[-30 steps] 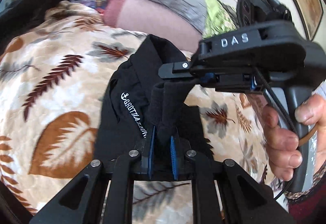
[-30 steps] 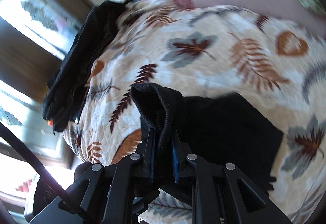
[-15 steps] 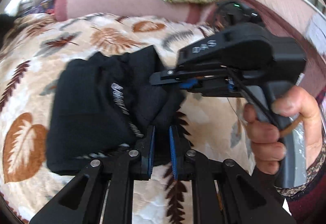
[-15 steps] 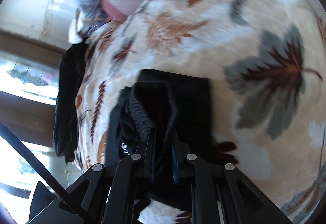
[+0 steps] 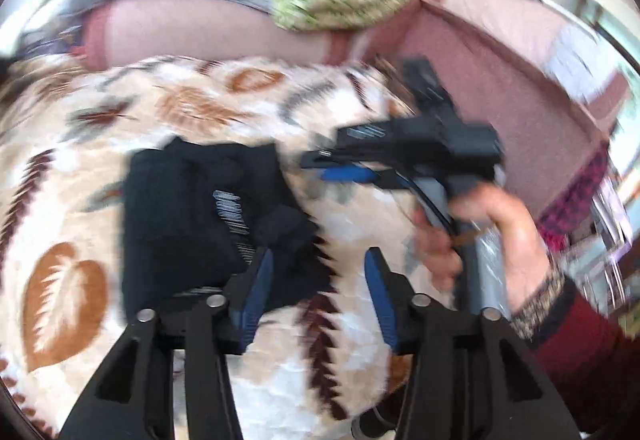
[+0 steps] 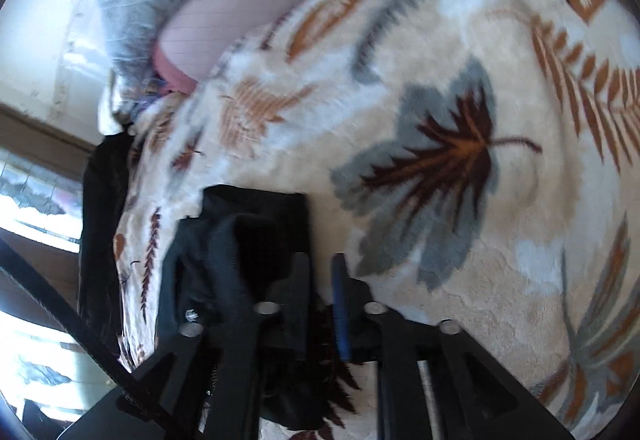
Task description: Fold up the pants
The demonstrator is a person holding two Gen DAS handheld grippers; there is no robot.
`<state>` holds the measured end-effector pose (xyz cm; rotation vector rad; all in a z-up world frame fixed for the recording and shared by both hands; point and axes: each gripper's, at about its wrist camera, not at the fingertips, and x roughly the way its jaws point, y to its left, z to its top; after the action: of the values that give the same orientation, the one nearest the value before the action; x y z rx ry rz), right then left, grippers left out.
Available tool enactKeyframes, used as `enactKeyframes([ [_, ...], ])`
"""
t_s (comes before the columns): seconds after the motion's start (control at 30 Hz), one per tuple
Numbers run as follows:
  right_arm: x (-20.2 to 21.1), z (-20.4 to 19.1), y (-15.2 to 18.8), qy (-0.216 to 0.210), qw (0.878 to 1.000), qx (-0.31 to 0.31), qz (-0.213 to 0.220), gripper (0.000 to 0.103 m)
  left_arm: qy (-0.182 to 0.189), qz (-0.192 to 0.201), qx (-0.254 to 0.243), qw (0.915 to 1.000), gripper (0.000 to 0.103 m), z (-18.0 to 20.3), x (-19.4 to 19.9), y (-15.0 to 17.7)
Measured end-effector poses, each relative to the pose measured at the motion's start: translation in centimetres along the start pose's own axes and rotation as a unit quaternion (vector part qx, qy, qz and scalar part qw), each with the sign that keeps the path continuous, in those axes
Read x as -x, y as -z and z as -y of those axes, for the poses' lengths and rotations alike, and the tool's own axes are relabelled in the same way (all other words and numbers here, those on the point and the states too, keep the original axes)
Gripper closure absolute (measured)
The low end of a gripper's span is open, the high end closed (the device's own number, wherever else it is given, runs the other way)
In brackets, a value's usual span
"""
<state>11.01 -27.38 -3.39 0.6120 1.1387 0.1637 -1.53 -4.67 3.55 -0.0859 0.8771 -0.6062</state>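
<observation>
My left claw has let go. Half a second ago its blue pads were shut on the black cloth; now they stand wide apart with nothing between them. The left pad is just at the edge of the pants. The pants lie in a folded black bundle on the leaf blanket, with white letters showing on top.

My right claw has opened too. In its own view the gap between the pads is small but clear, and the cloth it pinched before now sits beside the claw, to its left. My right hand holds the handle. The picture is blurry. A pink cushion lies behind the blanket.
</observation>
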Motion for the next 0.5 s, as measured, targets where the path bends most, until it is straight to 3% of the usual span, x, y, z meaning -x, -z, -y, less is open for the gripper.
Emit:
enactKeyframes([
  [0.03,0.2,-0.7,0.1,-0.007,1.000,0.010,0.006,0.050,-0.013,0.008,0.018,0.9997,0.055,-1.3,0.6,-0.2],
  [0.07,0.2,-1.3,0.3,-0.014,1.000,0.016,0.013,0.048,-0.027,0.015,0.041,0.9987,0.055,-2.7,1.2,-0.5],
  [0.23,0.2,-5.0,1.1,-0.054,0.996,0.057,0.038,0.049,-0.089,0.016,0.128,0.9877,0.054,-8.7,1.1,-0.9],
  [0.37,-2.3,-7.2,1.9,-0.137,0.988,0.066,-0.005,0.049,-0.119,0.009,0.125,0.9850,0.053,-9.6,-0.6,-0.9],
  [0.5,-4.7,-7.1,2.1,-0.124,0.991,0.054,-0.020,0.051,-0.129,-0.039,0.105,0.9853,0.049,-9.3,-3.8,0.0],
])
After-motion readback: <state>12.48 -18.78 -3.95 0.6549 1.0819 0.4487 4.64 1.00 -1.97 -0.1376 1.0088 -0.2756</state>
